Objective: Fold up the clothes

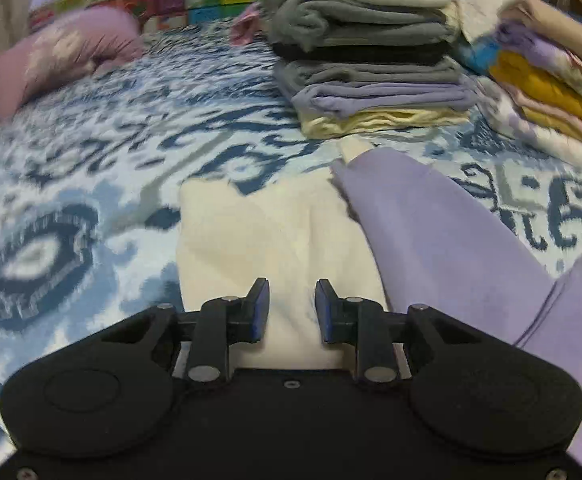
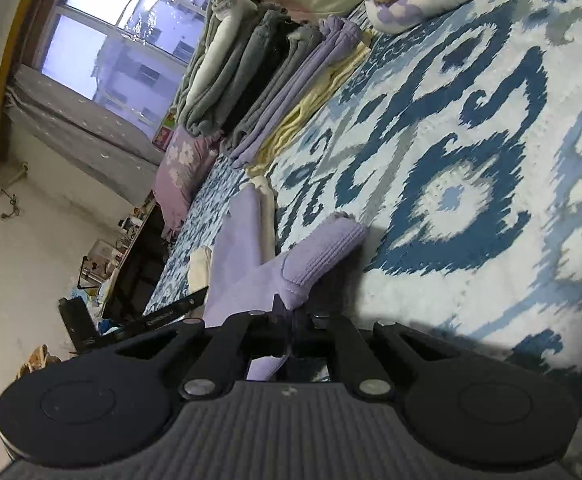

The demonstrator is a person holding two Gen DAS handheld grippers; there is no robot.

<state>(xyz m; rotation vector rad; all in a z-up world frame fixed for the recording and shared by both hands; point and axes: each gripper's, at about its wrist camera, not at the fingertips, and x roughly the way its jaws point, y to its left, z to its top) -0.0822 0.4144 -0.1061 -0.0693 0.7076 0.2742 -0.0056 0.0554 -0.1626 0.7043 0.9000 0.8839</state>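
Note:
A cream and lavender garment lies on the patterned bed. In the left wrist view its cream body (image 1: 275, 236) lies flat and a lavender sleeve (image 1: 435, 232) runs diagonally across its right side. My left gripper (image 1: 292, 308) is open and empty just above the cream cloth's near edge. In the right wrist view my right gripper (image 2: 293, 312) is shut on the lavender sleeve (image 2: 251, 264) near its ribbed cuff (image 2: 323, 248) and lifts it off the bed.
A tall stack of folded grey, black, lavender and yellow clothes (image 1: 371, 52) stands behind the garment, also seen in the right wrist view (image 2: 259, 84). A second pile (image 1: 547, 84) sits at the right. A pink pillow (image 1: 55, 60) lies at the left. The blue-white bedspread (image 1: 91, 184) surrounds everything.

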